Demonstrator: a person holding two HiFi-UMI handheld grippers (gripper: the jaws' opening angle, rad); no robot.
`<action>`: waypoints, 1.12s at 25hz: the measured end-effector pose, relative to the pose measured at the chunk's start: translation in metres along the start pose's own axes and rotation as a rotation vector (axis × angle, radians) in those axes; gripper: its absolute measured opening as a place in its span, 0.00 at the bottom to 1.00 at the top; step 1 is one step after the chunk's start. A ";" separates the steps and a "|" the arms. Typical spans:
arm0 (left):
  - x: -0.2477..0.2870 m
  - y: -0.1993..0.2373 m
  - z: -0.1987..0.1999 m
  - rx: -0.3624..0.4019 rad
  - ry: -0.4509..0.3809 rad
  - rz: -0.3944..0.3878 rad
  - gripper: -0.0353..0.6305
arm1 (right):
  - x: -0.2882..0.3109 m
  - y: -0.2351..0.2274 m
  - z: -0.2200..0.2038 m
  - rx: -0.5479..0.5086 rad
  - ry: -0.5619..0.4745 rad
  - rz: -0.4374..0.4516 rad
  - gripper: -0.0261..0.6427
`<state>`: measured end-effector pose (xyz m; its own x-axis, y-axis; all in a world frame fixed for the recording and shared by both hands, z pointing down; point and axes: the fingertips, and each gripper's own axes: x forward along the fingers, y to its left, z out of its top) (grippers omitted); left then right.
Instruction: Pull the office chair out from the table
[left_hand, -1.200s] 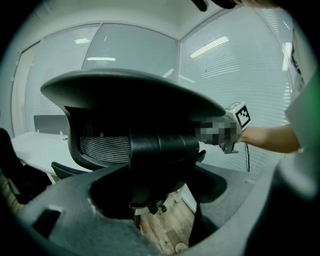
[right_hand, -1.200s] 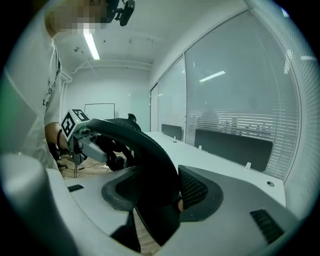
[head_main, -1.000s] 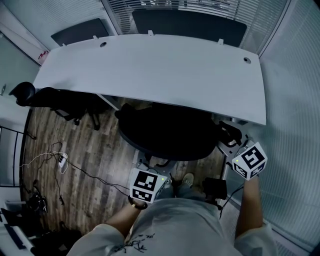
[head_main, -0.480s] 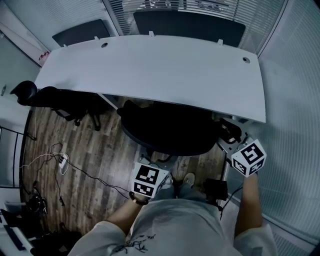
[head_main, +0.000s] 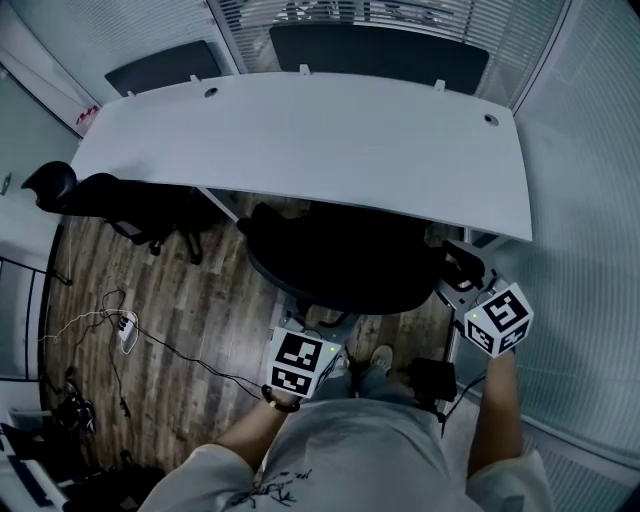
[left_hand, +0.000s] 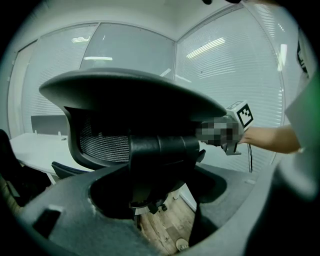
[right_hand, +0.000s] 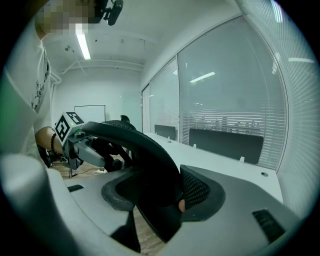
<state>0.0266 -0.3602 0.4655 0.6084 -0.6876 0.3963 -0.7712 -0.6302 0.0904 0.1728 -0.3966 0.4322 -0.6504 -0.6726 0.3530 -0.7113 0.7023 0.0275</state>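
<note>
White table (head_main: 300, 140) ahead; left tongs (left_hand: 157, 187) and right tongs (right_hand: 170, 197) each clamp the office chair (head_main: 340, 262), forearms (head_main: 495, 420) extended.

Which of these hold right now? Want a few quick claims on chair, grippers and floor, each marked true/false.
1. The office chair sits against the table edge. True.
2. The left gripper is clear of the chair. False: the chair's back post stands between its jaws.
3. The right gripper grips the backrest edge. True.
4. The floor is carpeted. False: it is wood planks.
5. Another black chair stands at the table's left end. True.
</note>
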 end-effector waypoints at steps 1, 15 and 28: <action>-0.003 0.001 -0.001 -0.001 -0.002 -0.001 0.54 | 0.000 0.003 -0.001 0.003 -0.001 -0.003 0.31; -0.037 -0.001 -0.024 0.028 0.006 -0.042 0.54 | -0.009 0.046 -0.011 0.023 -0.011 -0.070 0.31; -0.061 -0.023 -0.040 0.032 0.011 -0.040 0.54 | -0.032 0.071 -0.021 0.026 -0.010 -0.083 0.32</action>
<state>-0.0003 -0.2900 0.4757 0.6362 -0.6579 0.4030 -0.7399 -0.6682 0.0772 0.1485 -0.3198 0.4421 -0.5915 -0.7307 0.3409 -0.7696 0.6377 0.0315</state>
